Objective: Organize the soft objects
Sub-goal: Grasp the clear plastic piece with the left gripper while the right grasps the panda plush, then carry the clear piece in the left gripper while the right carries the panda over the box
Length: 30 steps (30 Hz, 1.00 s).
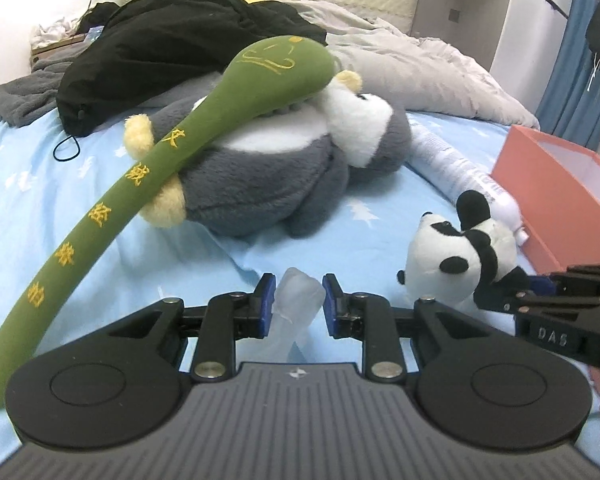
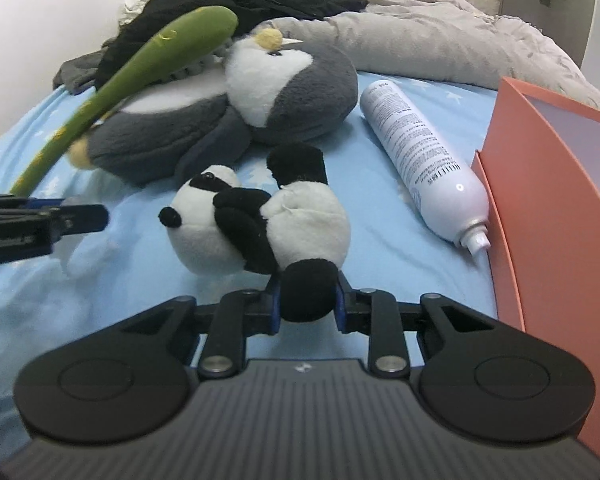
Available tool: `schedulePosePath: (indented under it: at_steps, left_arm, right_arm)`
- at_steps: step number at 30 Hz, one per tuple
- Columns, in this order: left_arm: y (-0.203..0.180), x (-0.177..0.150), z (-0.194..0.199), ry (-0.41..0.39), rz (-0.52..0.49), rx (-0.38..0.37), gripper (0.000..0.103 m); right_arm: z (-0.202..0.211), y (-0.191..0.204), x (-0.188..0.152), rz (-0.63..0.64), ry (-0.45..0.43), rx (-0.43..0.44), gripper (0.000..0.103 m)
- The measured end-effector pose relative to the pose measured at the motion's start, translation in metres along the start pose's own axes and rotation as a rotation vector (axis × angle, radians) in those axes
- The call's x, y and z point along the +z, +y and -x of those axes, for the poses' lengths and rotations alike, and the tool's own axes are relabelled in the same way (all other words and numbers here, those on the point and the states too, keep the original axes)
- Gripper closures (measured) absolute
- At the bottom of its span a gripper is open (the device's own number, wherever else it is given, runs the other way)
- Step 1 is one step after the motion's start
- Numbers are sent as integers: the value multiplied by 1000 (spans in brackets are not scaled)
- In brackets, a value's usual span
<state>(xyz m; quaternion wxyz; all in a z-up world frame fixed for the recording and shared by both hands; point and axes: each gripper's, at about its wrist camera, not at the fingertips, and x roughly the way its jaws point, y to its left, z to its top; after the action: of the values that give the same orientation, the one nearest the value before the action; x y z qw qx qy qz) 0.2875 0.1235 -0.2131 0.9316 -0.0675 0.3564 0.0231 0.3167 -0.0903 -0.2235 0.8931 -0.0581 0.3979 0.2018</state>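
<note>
A small panda plush [image 2: 260, 224] lies on the blue bed sheet [image 2: 380, 248]. My right gripper [image 2: 306, 300] is shut on the panda's black leg [image 2: 306, 292]; the panda also shows in the left wrist view [image 1: 456, 256]. My left gripper [image 1: 299, 304] is closed on a pale translucent soft object [image 1: 298, 300]. A long green plush stick [image 1: 148, 168] with yellow embroidery leans over a big grey penguin plush [image 1: 268, 168], which also shows in the right wrist view [image 2: 228, 112].
An open orange box [image 2: 552, 208] stands at the right, also in the left wrist view [image 1: 556, 192]. A white spray bottle [image 2: 420, 160] lies beside it. Black clothing [image 1: 172, 48] and a grey duvet [image 1: 400, 60] lie at the back of the bed.
</note>
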Motion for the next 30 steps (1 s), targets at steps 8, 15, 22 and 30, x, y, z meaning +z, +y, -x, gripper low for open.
schedulePosePath:
  at_steps: [8, 15, 22, 30]
  left_arm:
    - [-15, -17, 42, 3, 42, -27, 74]
    - [-24, -27, 77, 1, 73, -30, 74]
    - [-33, -21, 112, -24, 89, -42, 73]
    - [-55, -2, 152, -68, 55, -88, 74]
  right_arm:
    - [43, 6, -16, -17, -18, 2, 75]
    - [80, 3, -27, -27, -37, -2, 75]
    - [113, 4, -30, -24, -57, -3, 75]
    - [157, 6, -17, -80, -127, -7, 75]
